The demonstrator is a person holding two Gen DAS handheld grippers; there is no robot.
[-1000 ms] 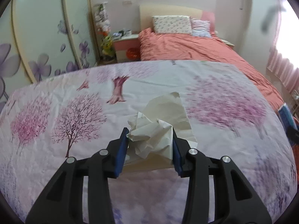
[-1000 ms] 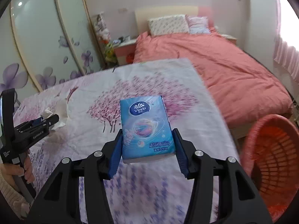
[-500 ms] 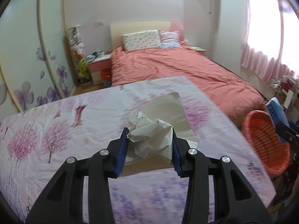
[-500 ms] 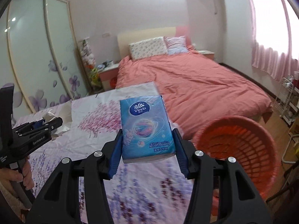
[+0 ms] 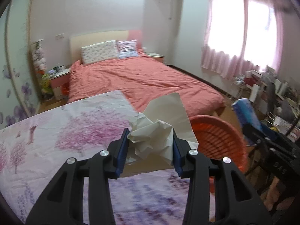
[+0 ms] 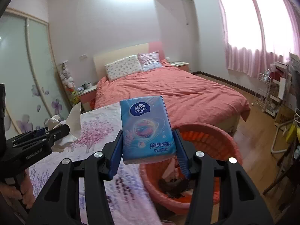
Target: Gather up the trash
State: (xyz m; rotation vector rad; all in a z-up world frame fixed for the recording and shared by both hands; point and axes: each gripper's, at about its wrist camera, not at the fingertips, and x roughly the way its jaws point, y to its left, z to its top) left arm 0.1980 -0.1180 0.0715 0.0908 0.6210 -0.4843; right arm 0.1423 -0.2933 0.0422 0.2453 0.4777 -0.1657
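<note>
My left gripper [image 5: 151, 146] is shut on a crumpled cream paper [image 5: 155, 129], held above the right edge of the flowered sheet [image 5: 56, 131]. My right gripper [image 6: 148, 150] is shut on a blue Vinda tissue pack [image 6: 145, 129], held just over the near rim of the orange plastic basket [image 6: 221, 138]. The basket [image 5: 217, 136] stands on the floor to the right of the flowered surface, with some dark and pale scraps in its bottom. In the left wrist view the tissue pack [image 5: 245, 112] and right gripper show at the far right. The right wrist view shows the left gripper [image 6: 54, 131] and its paper [image 6: 73, 120] at the left.
A bed with a salmon cover [image 5: 140, 78] and two pillows fills the room behind. A nightstand [image 5: 58, 82] and sliding wardrobe doors [image 6: 28, 75] stand at the left. Shelves with clutter [image 6: 277, 93] and pink curtains [image 6: 253, 37] line the right wall. Wooden floor [image 6: 262, 140] lies around the basket.
Both grippers have swung right and risen from over the flowered sheet toward the orange basket, each still holding its item. The basket now lies right under the tissue pack.
</note>
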